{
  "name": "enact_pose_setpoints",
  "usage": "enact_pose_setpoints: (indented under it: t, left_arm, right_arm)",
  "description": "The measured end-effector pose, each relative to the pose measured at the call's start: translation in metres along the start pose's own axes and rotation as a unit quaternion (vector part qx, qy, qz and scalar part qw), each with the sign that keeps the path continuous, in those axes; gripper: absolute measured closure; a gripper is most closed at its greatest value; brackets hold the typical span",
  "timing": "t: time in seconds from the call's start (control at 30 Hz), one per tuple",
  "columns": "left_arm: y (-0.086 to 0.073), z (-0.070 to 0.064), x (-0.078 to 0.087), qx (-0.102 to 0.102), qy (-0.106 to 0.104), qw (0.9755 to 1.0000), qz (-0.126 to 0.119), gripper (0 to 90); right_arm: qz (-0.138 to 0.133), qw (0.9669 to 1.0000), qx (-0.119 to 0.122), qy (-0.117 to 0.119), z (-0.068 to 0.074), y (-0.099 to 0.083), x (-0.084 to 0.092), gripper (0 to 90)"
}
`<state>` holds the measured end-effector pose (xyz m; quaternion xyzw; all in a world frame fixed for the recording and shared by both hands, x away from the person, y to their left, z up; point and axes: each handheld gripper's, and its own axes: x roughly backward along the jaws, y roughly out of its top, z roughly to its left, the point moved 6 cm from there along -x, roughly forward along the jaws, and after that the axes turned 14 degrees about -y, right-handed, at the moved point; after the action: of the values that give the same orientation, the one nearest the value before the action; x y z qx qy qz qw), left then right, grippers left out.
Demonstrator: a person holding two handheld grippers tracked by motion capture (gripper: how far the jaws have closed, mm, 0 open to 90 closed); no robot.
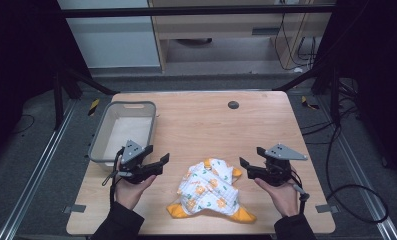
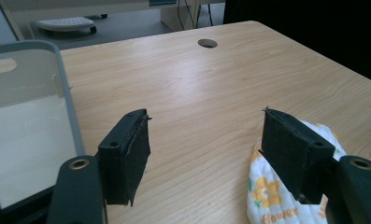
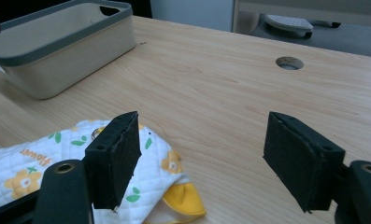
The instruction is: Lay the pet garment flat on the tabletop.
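table [image 1: 196,120] of pale wood, seen from above, with my two hands coming in from 6 o'clock. cloth [image 1: 210,189] lies crumpled near the front edge, at about 6 o'clock from the table's middle: white quilted fabric with orange flowers and green leaves, yellow-orange trim poking out at its near corners. the word "flower" is printed on it in the gripper views.

my left gripper [image 1: 156,163] sits at 9 o'clock of the cloth, just beside it, not touching. jaws spread wide, nothing between them but bare wood. in the left gripper view [image 2: 205,140] the cloth [image 2: 272,200] shows behind the right-hand jaw at 4 o'clock; i cannot tell if that jaw brushes it.

my right gripper [image 1: 248,165] sits at 3 o'clock of the cloth, near it, pointing in toward it. jaws wide apart here too, gripping nothing. in the right gripper view [image 3: 206,158] the cloth [image 3: 47,163] lies under and behind the left-hand jaw at 8 o'clock.

grey-rimmed bin [image 1: 100,134] with pale walls stands at 10 o'clock on the table, just beyond my left gripper. inside looks bare.

round cable hole [image 1: 233,104] sits at 12 o'clock, near the far edge.

black cable trails from each gripper back along my wrists.
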<state>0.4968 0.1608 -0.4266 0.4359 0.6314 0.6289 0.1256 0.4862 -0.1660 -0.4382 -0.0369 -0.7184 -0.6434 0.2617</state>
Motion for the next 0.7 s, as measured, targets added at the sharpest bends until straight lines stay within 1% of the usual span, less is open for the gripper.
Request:
enact_pose_setpoints:
  t: [0.03,0.07,0.17,0.2,0.23,0.3,0.33,0.37,0.43,0.47,0.5,0.57,0.67,0.7]
  left_arm:
    - [0.0,-0.001,-0.007,0.001,-0.005,1.0,0.005,32.4]
    - [0.0,-0.001,-0.007,0.001,-0.005,1.0,0.005,32.9]
    - [-0.004,-0.004,-0.023,-0.003,-0.016,0.9996,0.023,33.3]
    - [-0.004,-0.004,-0.023,-0.003,-0.016,0.9996,0.023,33.4]
    - [-0.007,-0.005,-0.027,-0.003,-0.019,0.9994,0.029,33.4]
    - [-0.014,-0.007,-0.037,-0.004,-0.024,0.9986,0.048,33.4]
    - [-0.014,-0.007,-0.037,-0.004,-0.024,0.9986,0.048,33.6]
    - [-0.019,-0.009,-0.044,-0.004,-0.028,0.9979,0.059,33.7]
    - [-0.021,-0.009,-0.047,-0.004,-0.029,0.9976,0.063,34.0]
    - [-0.022,-0.01,-0.051,-0.002,-0.03,0.9971,0.07,34.0]
    - [-0.025,-0.011,-0.056,-0.001,-0.035,0.9962,0.079,33.9]
    - [-0.027,-0.013,-0.058,-0.001,-0.036,0.9959,0.083,34.0]
    - [-0.032,-0.014,-0.063,-0.002,-0.04,0.995,0.092,34.0]
    - [-0.037,-0.014,-0.067,-0.001,-0.041,0.994,0.101,34.6]
  right_arm:
    - [0.003,1.0,0.004,0.004,0.003,0.0,-0.002,27.2]
    - [0.003,1.0,0.004,0.004,0.003,0.0,-0.002,27.2]
    - [0.011,0.9999,0.009,0.009,0.007,-0.004,-0.007,27.9]
    - [0.016,0.9998,0.011,0.011,0.008,-0.006,-0.009,28.1]
    - [0.016,0.9998,0.011,0.011,0.008,-0.006,-0.009,28.1]
    - [0.027,0.9994,0.018,0.01,0.01,-0.012,-0.014,28.7]
    - [0.027,0.9994,0.018,0.01,0.01,-0.012,-0.014,28.7]
    - [0.036,0.9991,0.018,0.012,0.011,-0.015,-0.018,30.1]
    - [0.041,0.999,0.014,0.012,0.011,-0.017,-0.021,31.1]
    - [0.041,0.999,0.014,0.012,0.011,-0.017,-0.021,31.1]
    - [0.05,0.9986,0.012,0.012,0.01,-0.02,-0.025,31.9]
    - [0.051,0.9985,0.013,0.012,0.01,-0.022,-0.027,32.0]
    - [0.062,0.9979,0.016,0.012,0.011,-0.028,-0.032,32.4]
    - [0.068,0.9974,0.016,0.013,0.011,-0.031,-0.035,32.8]
